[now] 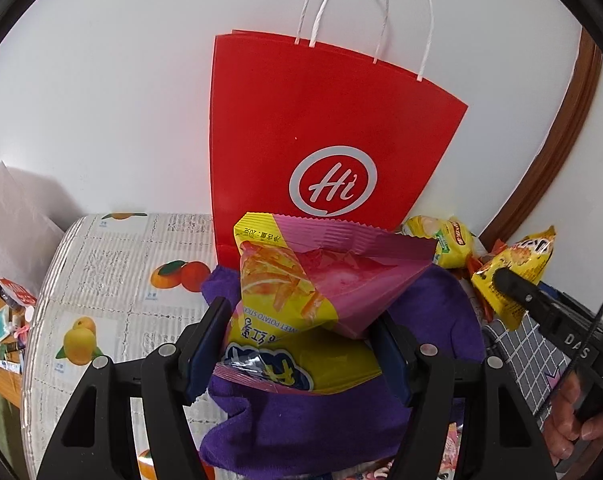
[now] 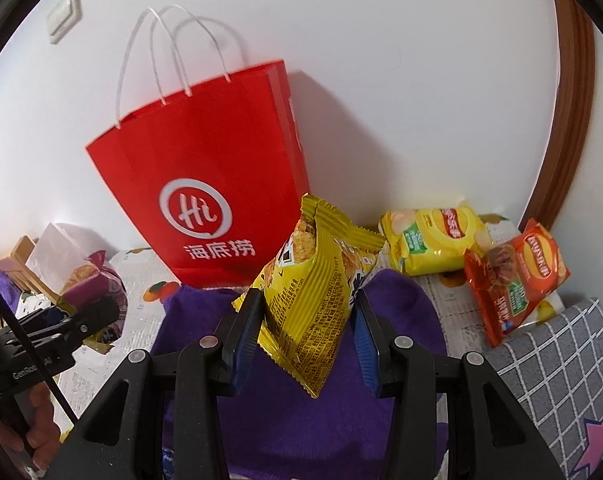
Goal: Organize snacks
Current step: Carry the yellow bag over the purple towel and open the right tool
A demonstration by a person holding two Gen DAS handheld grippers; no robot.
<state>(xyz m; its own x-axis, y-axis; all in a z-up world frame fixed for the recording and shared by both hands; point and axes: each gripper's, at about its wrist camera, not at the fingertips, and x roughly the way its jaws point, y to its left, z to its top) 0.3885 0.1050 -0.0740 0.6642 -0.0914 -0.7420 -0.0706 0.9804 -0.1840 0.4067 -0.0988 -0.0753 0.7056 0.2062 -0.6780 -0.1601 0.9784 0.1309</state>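
We take the red paper bag point(image 1: 333, 140) as our landmark: it stands upright against the white wall point(image 1: 101, 100), its white twisted handles up, printed with a white "Hi" ring.

Directly in front of the bag, our left gripper point(image 1: 301, 344) has its jaws about half apart and clamped on a yellow and pink sweet potato stick packet point(image 1: 301, 292). The packet is lifted clear of the purple cloth point(image 1: 301, 428) spread below it, and its serrated top edge overlaps the bag's lower front in the left wrist view.

In front of the bag and a little to its right, our right gripper point(image 2: 307, 332) is squeezed narrow on a yellow snack packet point(image 2: 313, 292), which stands on end between the blue pads point(image 2: 247, 340), also above the purple cloth. In the left wrist view the same packet and the gripper tip appear to the right of the bag, with part of a hand point(image 1: 573, 420) on the handle.

To the right of the bag, by the wall, lies a yellow chip bag point(image 2: 433, 240); further right, touching it, an orange-red chip bag point(image 2: 513, 276) leans on a grey checked cushion point(image 2: 561, 360). All of these rest on a fruit-printed tablecloth point(image 1: 113, 292) that runs out to the left of the bag. Well to the left of the bag, beyond the table edge, is a white paper bag point(image 1: 17, 224).
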